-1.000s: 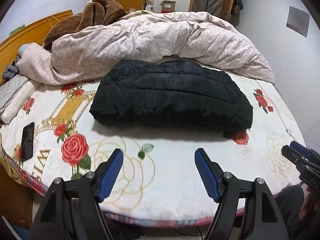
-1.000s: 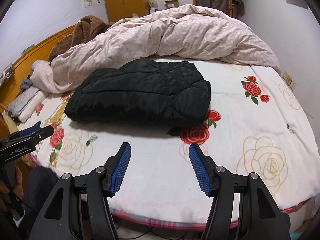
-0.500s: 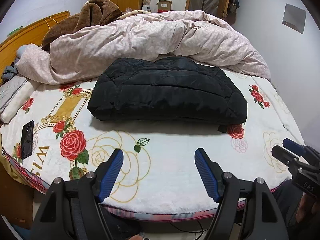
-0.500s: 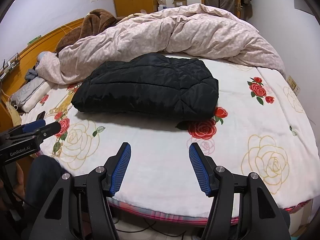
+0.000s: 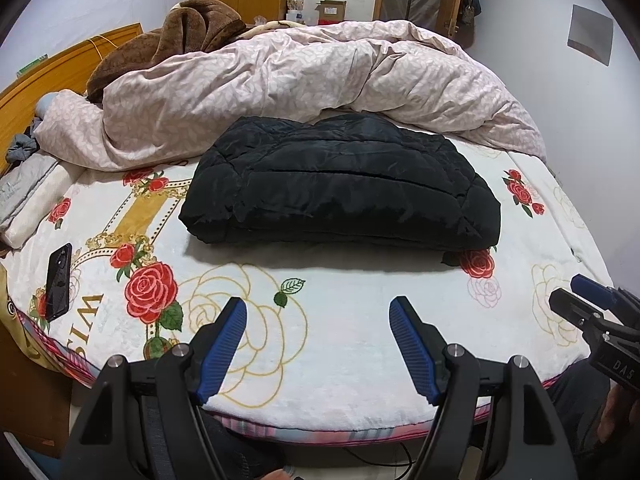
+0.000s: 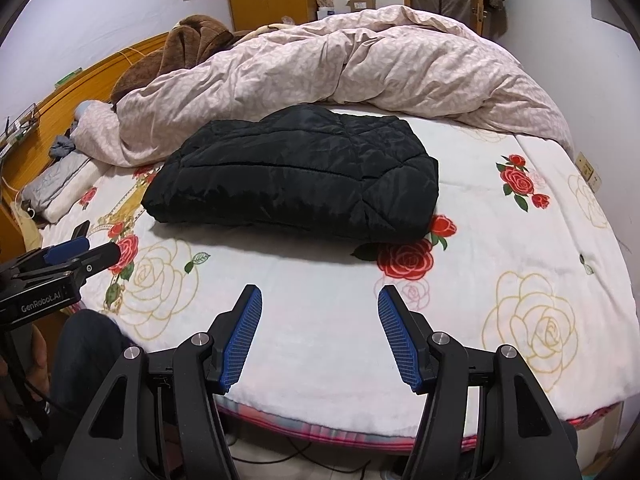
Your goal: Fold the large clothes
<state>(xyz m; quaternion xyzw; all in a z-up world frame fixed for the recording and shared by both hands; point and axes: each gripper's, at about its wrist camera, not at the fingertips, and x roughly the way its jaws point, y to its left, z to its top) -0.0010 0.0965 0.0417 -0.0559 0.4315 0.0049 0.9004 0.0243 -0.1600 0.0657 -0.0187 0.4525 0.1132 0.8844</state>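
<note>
A black quilted jacket (image 5: 340,184) lies folded into a thick rectangle in the middle of the bed; it also shows in the right wrist view (image 6: 296,172). My left gripper (image 5: 318,308) is open and empty, over the bed's near edge, well short of the jacket. My right gripper (image 6: 320,300) is open and empty, also at the near edge, apart from the jacket. The right gripper shows at the right edge of the left wrist view (image 5: 580,300). The left gripper shows at the left edge of the right wrist view (image 6: 80,254).
A rose-print blanket (image 5: 360,304) covers the bed. A pink duvet (image 5: 300,80) and a brown blanket (image 5: 180,36) are heaped behind the jacket. A black phone (image 5: 59,280) lies near the left edge. Folded grey clothes (image 6: 60,184) lie by the wooden headboard (image 6: 80,84).
Both grippers have drawn back from the bed and risen a little, so more of its near edge shows. The jacket has not moved. Both stay open.
</note>
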